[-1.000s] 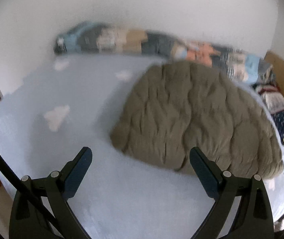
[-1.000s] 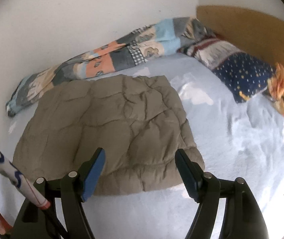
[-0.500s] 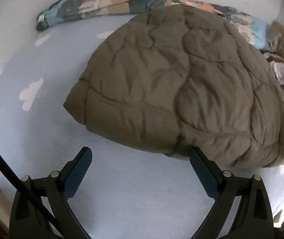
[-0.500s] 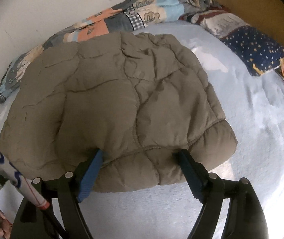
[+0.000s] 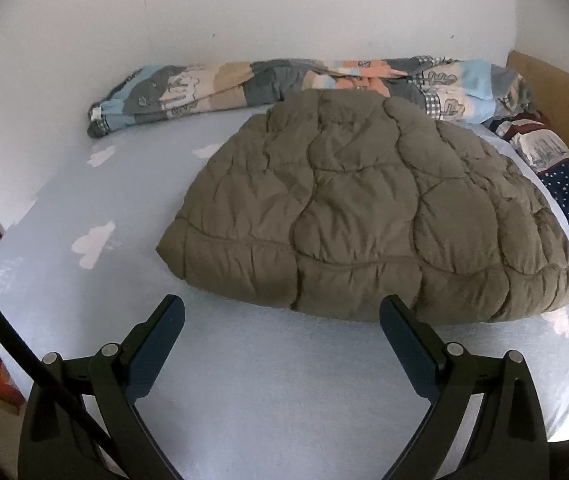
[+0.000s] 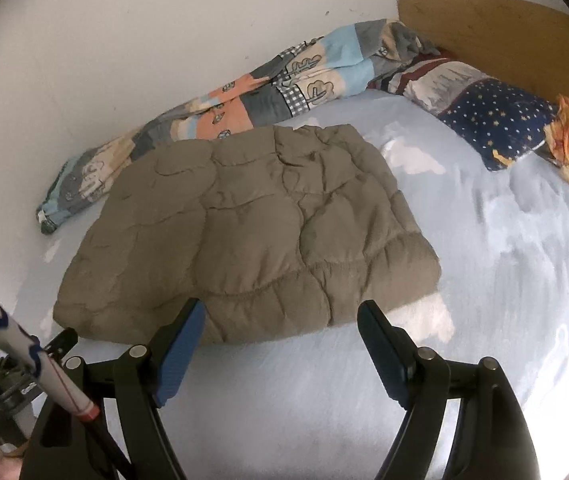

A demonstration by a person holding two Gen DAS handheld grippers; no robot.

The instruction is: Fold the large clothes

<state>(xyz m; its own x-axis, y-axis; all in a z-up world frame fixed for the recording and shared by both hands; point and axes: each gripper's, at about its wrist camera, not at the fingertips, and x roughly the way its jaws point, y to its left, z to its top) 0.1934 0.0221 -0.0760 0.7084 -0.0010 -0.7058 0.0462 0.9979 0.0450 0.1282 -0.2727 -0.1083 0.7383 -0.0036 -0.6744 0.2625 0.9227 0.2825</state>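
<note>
Bedroom in a home. Bed [image 6: 324,420] w/ light-blue cloud-print sheet fills most of both views, pushed against a white wall [image 6: 124,40]. Wooden headboard [image 6: 504,36] at the far right corner; star-print pillow [image 6: 496,124] just below it. Patchwork duvet [image 5: 284,80] bunched along the bed's wall edge. Padded olive jacket [image 5: 364,216] lies mid-bed.

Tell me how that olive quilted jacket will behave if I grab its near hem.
The puffy quilted jacket looks soft, so it would likely droop rather than hold shape. Its padding suggests it is light for its bulk. Folded in layers, a one-edge grab may peel it open on the bed sheet.
</note>
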